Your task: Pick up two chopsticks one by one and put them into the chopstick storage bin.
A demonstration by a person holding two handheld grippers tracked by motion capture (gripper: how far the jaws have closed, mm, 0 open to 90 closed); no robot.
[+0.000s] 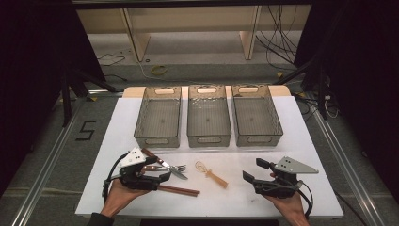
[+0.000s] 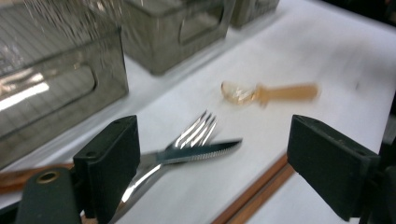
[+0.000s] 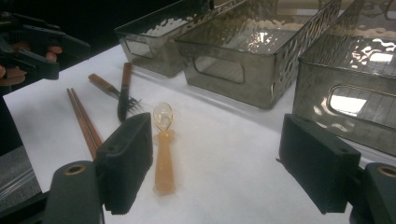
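Note:
On the white table (image 1: 282, 117) lie a wooden-handled fork (image 1: 175, 168) and knife (image 1: 164, 165), crossed, a pair of brown chopsticks (image 1: 179, 189) and an amber spoon (image 1: 212, 175). A hand holds my left gripper (image 1: 157, 170) open just over the cutlery at the front left. In its own view the left gripper (image 2: 212, 140) frames the fork (image 2: 196, 130) and knife (image 2: 201, 151), untouched, with the chopsticks (image 2: 254, 193) below and the spoon (image 2: 268, 92) beyond. My right gripper (image 1: 255, 171) is open and empty at the front right. The right gripper (image 3: 219, 140) points toward the spoon (image 3: 163, 154).
Three clear grey bins stand in a row at the back of the table: left (image 1: 157, 140), middle (image 1: 209, 140) and right (image 1: 259, 139), all with nothing inside. Bare white surface lies between the spoon and the right gripper. Cables and shelving are on the floor beyond.

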